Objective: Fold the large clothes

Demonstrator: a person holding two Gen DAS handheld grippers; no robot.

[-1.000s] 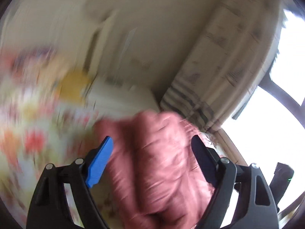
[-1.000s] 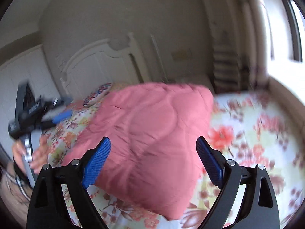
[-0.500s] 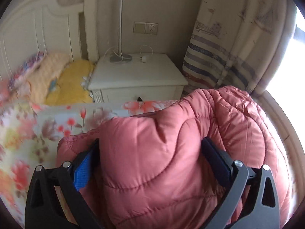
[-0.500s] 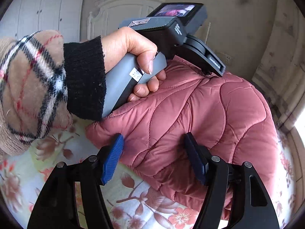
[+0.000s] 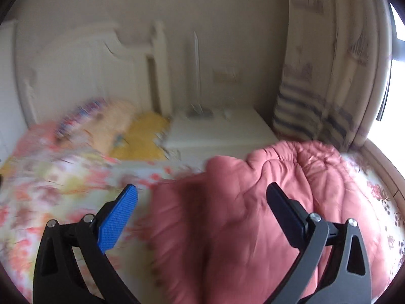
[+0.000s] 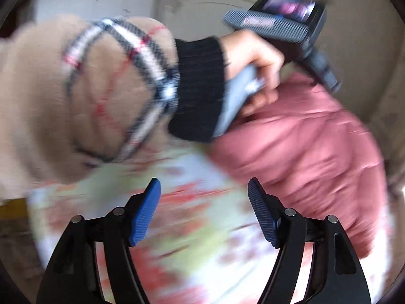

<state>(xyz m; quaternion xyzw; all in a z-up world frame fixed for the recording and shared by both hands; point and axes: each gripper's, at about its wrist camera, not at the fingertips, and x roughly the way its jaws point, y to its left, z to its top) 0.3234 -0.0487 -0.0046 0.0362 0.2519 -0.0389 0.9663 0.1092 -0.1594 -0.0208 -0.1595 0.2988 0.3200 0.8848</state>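
Observation:
A pink quilted puffer jacket [image 5: 265, 207] lies bunched on the floral bedspread [image 5: 58, 185]. In the left wrist view my left gripper [image 5: 202, 197] is open, its fingers wide apart above the jacket's left part, holding nothing. In the right wrist view the jacket [image 6: 311, 147] lies to the upper right. My right gripper [image 6: 203, 190] is open and empty over the bedspread [image 6: 192, 228], just left of the jacket's edge. The hand holding the left gripper's body [image 6: 276, 22] sits over the jacket's far side. Both views are motion-blurred.
A white bedside table [image 5: 220, 131] stands behind the jacket. Yellow and patterned pillows [image 5: 131, 131] lie by the white headboard [image 5: 83, 76]. A striped curtain [image 5: 329, 76] hangs at right by a bright window. The person's plaid sleeve [image 6: 88, 96] fills the right wrist view's left.
Both grippers have pulled back off the jacket. The left one has lifted and swung left; the right one has moved left, so it is now over bedspread.

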